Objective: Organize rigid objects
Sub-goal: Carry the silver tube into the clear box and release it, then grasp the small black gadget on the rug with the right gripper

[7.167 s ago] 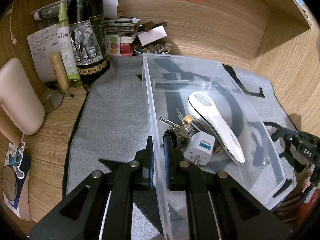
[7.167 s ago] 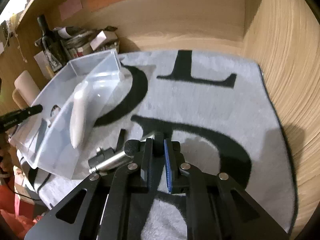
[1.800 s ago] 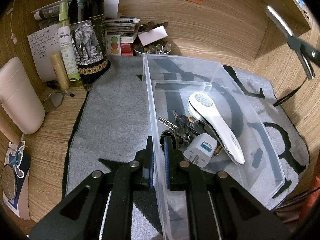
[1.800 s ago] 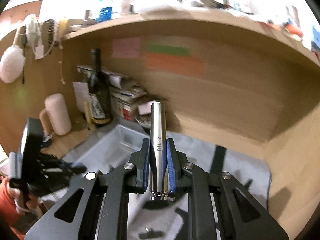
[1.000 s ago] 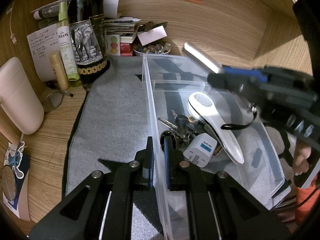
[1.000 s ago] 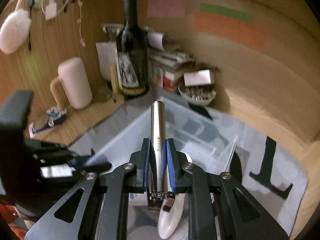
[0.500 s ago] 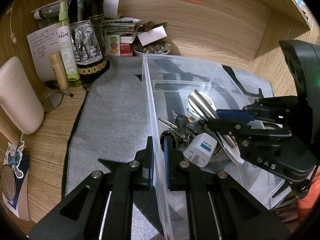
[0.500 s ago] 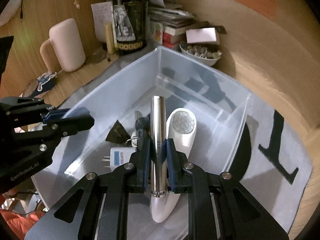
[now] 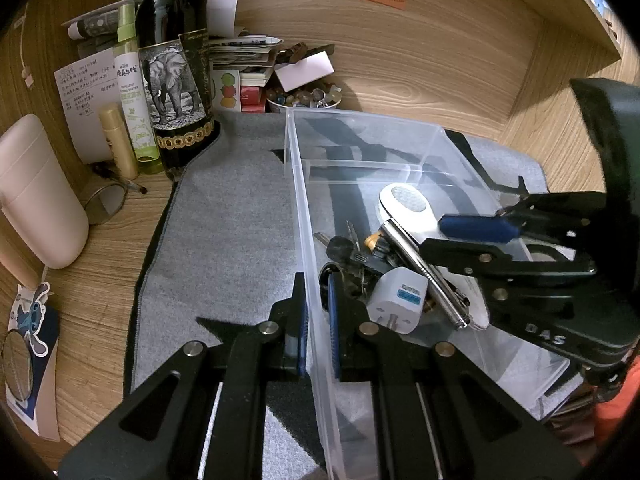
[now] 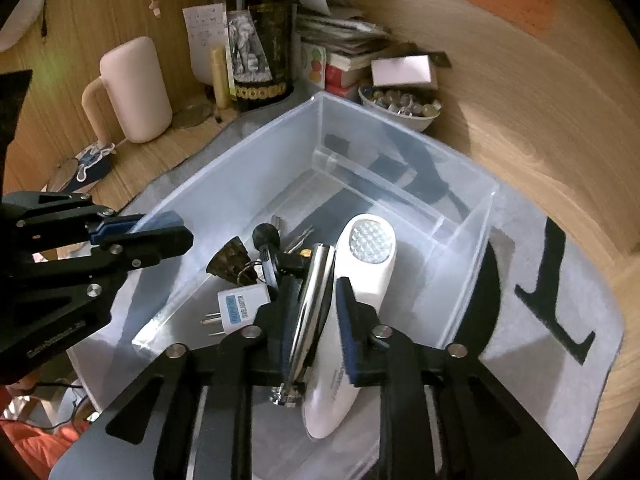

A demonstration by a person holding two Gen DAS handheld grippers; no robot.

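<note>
Left cam: left gripper (image 9: 316,312) is pinched shut on the near wall of the clear plastic bin (image 9: 298,184), steadying it. That wall is thin and slick, so I'd guess it flexes. Inside sit a white handheld (image 9: 404,204), keys (image 9: 340,246), a plug (image 9: 398,298), and the steel tube (image 9: 422,270) lying slanted across them.

Right cam: right gripper (image 10: 316,320) has its jaws spread, tube (image 10: 310,300) loose between them, resting against the left pad over the handheld (image 10: 360,272). Polished, rigid, probably slippery, so mid-barrel looks like the best place to grab it.
</note>
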